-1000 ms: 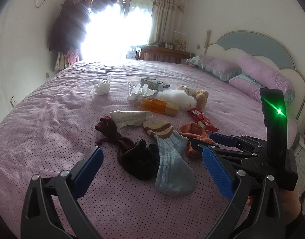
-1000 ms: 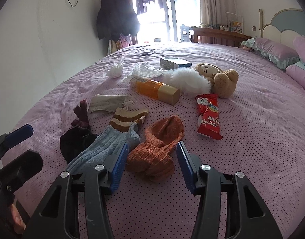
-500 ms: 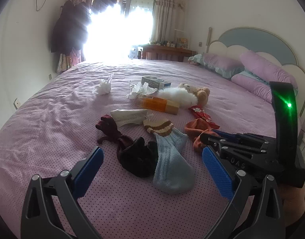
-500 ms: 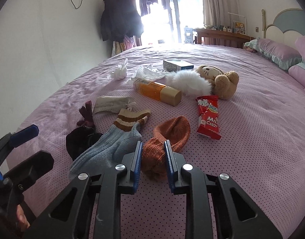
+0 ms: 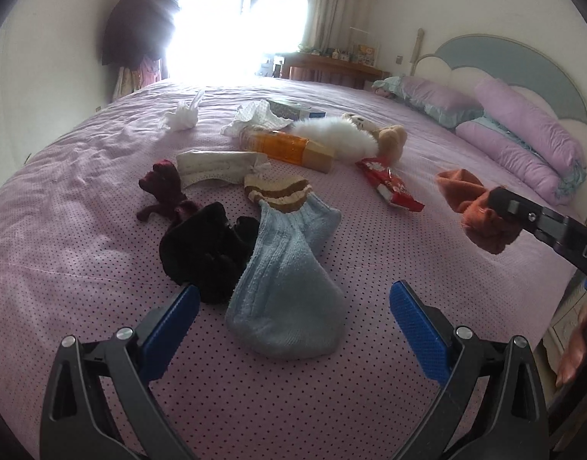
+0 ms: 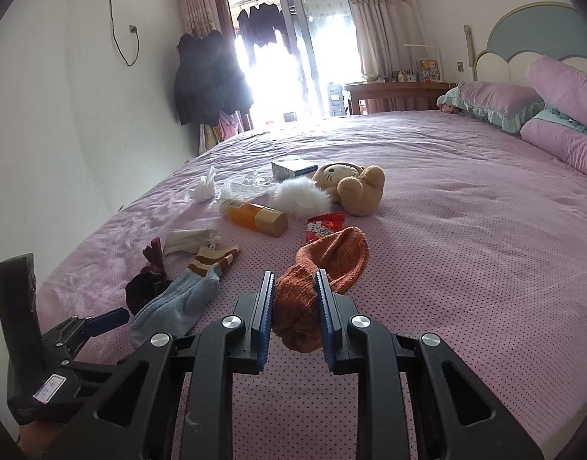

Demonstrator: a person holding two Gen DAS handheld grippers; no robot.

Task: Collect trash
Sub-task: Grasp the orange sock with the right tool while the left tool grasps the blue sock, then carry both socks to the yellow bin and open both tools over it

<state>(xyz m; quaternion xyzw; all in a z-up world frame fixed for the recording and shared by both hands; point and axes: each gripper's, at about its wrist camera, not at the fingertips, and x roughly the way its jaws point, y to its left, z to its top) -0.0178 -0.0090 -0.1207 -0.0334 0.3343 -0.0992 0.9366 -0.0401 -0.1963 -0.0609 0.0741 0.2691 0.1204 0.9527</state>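
My right gripper (image 6: 293, 287) is shut on a rust-orange sock (image 6: 332, 257), which hangs off the bed; in the left wrist view the sock (image 5: 473, 207) dangles at the right. My left gripper (image 5: 293, 303) stands open low over a light blue sock (image 5: 286, 268), with nothing between its pads. On the pink bedspread lie a red candy wrapper (image 5: 389, 188), an orange bottle (image 5: 286, 147), a crumpled white tissue (image 5: 182, 117) and a white crinkled wrapper (image 5: 255, 115).
A black sock (image 5: 201, 245), a maroon sock (image 5: 167, 188), a cream sock (image 5: 217, 165) and a striped sock (image 5: 278, 189) lie left of centre. A plush bear (image 6: 354, 188), white fluff (image 6: 301, 199) and a small box (image 6: 293, 168) sit behind. Pillows (image 6: 496, 99) are at the right.
The right gripper closed on the orange sock and lifted it off the bed toward the right. The left gripper, still open, moved forward and down toward the light blue sock.
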